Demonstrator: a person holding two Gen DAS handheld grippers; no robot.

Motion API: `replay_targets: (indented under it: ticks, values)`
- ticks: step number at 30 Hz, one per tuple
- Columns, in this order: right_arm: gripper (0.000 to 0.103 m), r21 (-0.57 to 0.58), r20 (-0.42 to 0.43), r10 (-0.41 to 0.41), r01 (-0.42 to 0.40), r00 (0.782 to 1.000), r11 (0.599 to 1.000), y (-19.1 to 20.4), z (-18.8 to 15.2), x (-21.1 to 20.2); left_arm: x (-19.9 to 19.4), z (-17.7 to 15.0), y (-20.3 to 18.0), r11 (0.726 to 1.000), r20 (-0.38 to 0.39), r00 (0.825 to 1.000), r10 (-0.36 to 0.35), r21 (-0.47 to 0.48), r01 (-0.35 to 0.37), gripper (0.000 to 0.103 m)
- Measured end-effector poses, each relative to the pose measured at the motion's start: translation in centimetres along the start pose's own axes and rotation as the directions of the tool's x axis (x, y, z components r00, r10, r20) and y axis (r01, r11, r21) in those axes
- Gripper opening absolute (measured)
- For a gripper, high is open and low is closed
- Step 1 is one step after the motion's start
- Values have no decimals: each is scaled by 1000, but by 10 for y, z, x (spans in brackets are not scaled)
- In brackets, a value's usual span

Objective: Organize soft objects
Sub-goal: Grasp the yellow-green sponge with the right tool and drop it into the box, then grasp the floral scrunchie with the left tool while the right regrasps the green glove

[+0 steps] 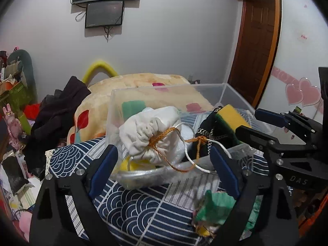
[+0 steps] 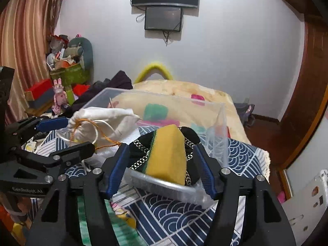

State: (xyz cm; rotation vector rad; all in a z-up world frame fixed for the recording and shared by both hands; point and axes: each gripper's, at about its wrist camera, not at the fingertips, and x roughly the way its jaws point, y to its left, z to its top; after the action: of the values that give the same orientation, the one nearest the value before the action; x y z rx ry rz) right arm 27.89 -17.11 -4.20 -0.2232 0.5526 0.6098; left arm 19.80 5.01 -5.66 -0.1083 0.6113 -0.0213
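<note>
Though partly hidden, black pouch underlies sponge

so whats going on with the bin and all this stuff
A person holds a tool in each hand over a clear plastic bin on a patterned cloth. The left tool stands open around a white drawstring pouch; the right tool is open around a yellow sponge resting on a black item. Neither is gripped.
</note>
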Motion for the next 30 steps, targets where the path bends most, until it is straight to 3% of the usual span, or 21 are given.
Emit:
replay_targets:
  ticks: [10,16,23,30]
  values:
    - [71,-9,73,53,-53,996,999,8,-10,-37,-53,-11,-6,999,83,996,12,32,-15,103]
    - [71,-26,16,100,-100,995,995,26,-35,-28,-57,-34,-9,999,46,999,13,52,-15,103]
    - [70,34,-90,165,-162,982,986,33,-62,-3,-45,-68,-6,999,-38,999,17,45,-15,103]
    - [21,125,-122,283,-268,951,955,24,-73,8,-29,-88,-9,999,-116,993,-22,23,25,103]
